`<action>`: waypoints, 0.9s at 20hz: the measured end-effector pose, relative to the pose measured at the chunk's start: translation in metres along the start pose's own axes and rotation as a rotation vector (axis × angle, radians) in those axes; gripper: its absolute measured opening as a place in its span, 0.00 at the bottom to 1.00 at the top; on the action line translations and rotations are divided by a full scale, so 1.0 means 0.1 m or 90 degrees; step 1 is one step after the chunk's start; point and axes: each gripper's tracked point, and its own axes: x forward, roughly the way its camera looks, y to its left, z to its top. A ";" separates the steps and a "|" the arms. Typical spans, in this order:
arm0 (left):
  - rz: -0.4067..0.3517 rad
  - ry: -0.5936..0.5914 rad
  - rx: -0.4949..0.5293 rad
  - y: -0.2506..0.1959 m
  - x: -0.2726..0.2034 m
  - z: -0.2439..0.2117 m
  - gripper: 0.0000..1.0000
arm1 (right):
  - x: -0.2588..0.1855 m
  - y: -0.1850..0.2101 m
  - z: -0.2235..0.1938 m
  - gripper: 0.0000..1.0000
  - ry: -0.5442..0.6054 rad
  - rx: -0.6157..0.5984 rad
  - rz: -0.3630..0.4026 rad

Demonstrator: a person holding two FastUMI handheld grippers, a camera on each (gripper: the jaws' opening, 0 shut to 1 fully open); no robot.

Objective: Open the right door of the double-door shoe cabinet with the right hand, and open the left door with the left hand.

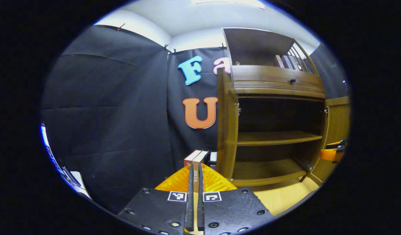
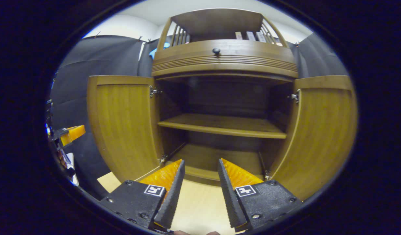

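Observation:
The wooden shoe cabinet (image 2: 225,58) stands straight ahead in the right gripper view with both doors swung wide. Its left door (image 2: 122,124) and right door (image 2: 321,130) show their inner faces, and a bare shelf (image 2: 220,125) crosses the dark interior. My right gripper (image 2: 200,163) is open in front of the cabinet's base, holding nothing. In the left gripper view the left door (image 1: 226,130) stands edge-on, to the right of my left gripper (image 1: 195,165), which is shut on nothing. The right door (image 1: 337,127) is at the far right, with the right gripper (image 1: 334,151) beside it.
A drawer with a dark knob (image 2: 216,51) sits above the opening, and books (image 1: 287,61) stand on the top shelf. Small boxes (image 1: 198,156) rest on the floor left of the cabinet. The left gripper (image 2: 70,133) appears at the far left. The floor (image 2: 200,202) is light wood.

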 end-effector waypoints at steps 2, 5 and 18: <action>-0.026 -0.021 0.005 -0.28 -0.03 0.13 0.13 | -0.05 -0.12 0.08 0.69 -0.012 0.015 -0.017; -0.089 -0.028 0.008 -0.76 -0.06 0.20 0.35 | -0.15 -0.28 0.16 0.81 -0.020 0.033 -0.030; -0.242 -0.021 -0.004 -1.94 -0.15 0.44 0.91 | -0.75 -1.01 0.64 0.92 -0.105 0.050 -0.113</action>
